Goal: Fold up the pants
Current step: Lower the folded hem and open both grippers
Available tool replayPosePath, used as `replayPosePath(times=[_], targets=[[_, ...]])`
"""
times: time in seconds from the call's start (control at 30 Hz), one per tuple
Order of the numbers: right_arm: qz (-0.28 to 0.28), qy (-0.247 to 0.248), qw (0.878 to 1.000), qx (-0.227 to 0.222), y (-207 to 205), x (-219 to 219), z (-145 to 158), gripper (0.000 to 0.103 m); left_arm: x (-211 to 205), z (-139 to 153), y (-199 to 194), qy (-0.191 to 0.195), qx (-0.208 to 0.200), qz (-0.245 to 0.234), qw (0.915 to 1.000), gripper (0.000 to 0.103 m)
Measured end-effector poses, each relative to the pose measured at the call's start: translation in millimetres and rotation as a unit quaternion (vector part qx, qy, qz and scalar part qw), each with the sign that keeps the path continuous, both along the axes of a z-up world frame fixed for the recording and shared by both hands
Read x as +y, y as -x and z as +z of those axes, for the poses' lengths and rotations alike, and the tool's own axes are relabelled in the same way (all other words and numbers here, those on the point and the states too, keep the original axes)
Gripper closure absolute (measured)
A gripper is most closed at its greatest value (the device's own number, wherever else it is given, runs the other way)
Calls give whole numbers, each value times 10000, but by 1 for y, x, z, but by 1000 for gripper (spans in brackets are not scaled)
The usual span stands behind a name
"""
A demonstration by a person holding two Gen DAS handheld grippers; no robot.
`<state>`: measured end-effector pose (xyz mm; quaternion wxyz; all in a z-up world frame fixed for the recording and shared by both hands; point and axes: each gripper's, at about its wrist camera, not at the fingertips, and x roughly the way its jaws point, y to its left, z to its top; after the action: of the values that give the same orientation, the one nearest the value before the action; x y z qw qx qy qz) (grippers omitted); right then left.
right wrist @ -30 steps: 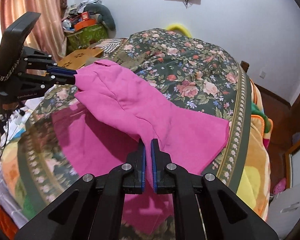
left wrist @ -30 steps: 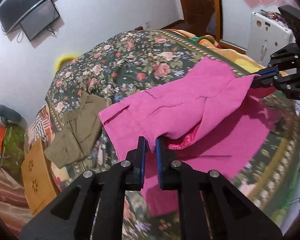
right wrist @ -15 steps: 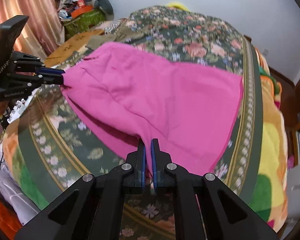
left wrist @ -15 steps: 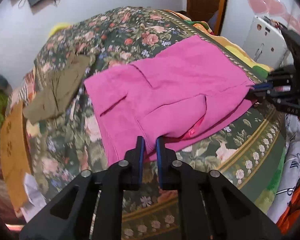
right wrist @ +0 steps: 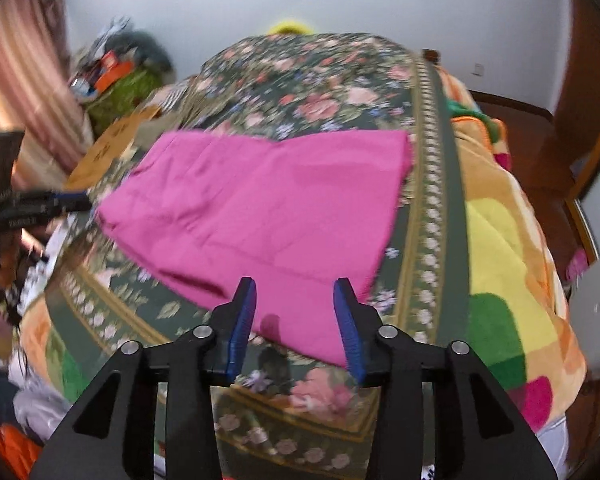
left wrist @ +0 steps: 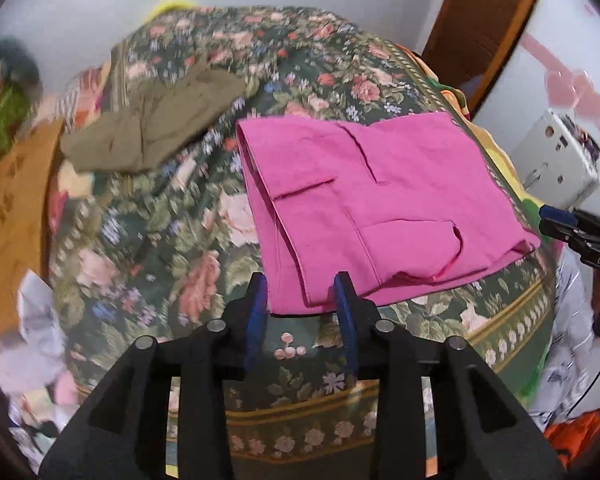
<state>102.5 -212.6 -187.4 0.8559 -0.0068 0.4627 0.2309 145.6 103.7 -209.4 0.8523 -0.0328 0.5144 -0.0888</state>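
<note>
The pink pants (left wrist: 372, 200) lie folded flat on the floral bedspread (left wrist: 148, 240), near the bed's front edge. They also show in the right wrist view (right wrist: 268, 208). My left gripper (left wrist: 302, 292) is open and empty, its fingertips over the near left corner of the pants. My right gripper (right wrist: 294, 300) is open and empty over the near right corner. The right gripper also shows at the right edge of the left wrist view (left wrist: 556, 224), and the left gripper at the left edge of the right wrist view (right wrist: 60, 202).
Olive-green folded pants (left wrist: 152, 124) lie on the bed to the far left. An orange-brown cushion (left wrist: 12, 200) sits at the bed's left side. A yellow-orange blanket (right wrist: 500, 240) hangs over the right side. A white appliance (left wrist: 556, 160) stands to the right.
Both grippers lowered the pink pants onto the bed, opened and let go. The pants now lie flat, and both grippers have pulled back slightly toward the bed's front edge.
</note>
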Motion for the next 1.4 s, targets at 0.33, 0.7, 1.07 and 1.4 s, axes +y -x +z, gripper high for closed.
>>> replayPosePath(times=[0.33, 0.7, 1.07, 1.4], targets=[[-337, 77, 9985, 425, -6, -3, -42, 66, -11, -24, -9, 544, 232, 93, 9982, 84], [-169, 205, 9991, 324, -5, -2, -42, 66, 0, -3, -1, 70, -70, 255, 9996, 91], [-112, 335, 9986, 390, -12, -1, -38, 66, 12, -20, 3, 191, 190, 395, 9989, 86], [-423, 226, 9988, -84, -64, -19, -9, 66, 31, 11, -49, -172, -299, 619, 9975, 64]])
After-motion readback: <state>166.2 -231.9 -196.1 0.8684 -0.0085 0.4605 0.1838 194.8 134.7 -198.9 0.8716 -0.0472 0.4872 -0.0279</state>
